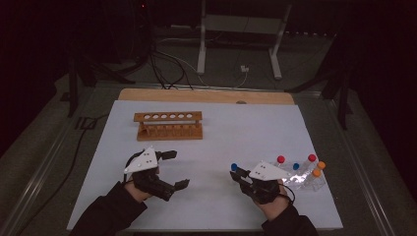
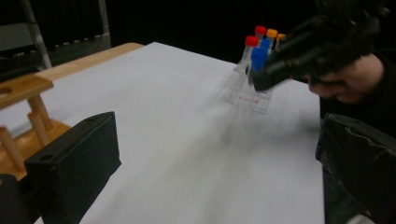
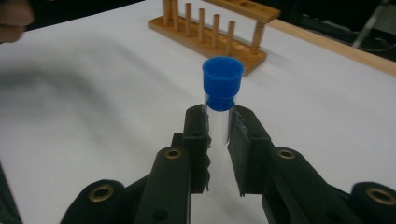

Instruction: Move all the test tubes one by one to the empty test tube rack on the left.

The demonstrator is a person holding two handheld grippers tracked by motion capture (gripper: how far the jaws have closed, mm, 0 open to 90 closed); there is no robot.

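My right gripper (image 3: 218,135) is shut on a clear test tube with a blue cap (image 3: 222,79), the cap sticking out past the jaws toward the wooden tube rack (image 3: 215,25). From above, that gripper (image 1: 239,173) sits right of centre near the front, with the blue-capped tube (image 1: 234,166) at its tip. My left gripper (image 1: 176,169) stands open over the white sheet at front left, nothing between its fingers (image 2: 74,163). The empty wooden rack (image 1: 168,125) stands farther back on the left. Several other capped tubes (image 1: 307,169), red, orange and blue, lie at the right.
A white sheet (image 1: 221,132) covers the table, with a wooden strip (image 1: 206,95) along the far edge. Dark floor, cables and a metal stand's legs (image 1: 236,44) lie beyond the table. The left gripper view shows the other hand (image 2: 355,81) holding its gripper by the tube cluster (image 2: 259,46).
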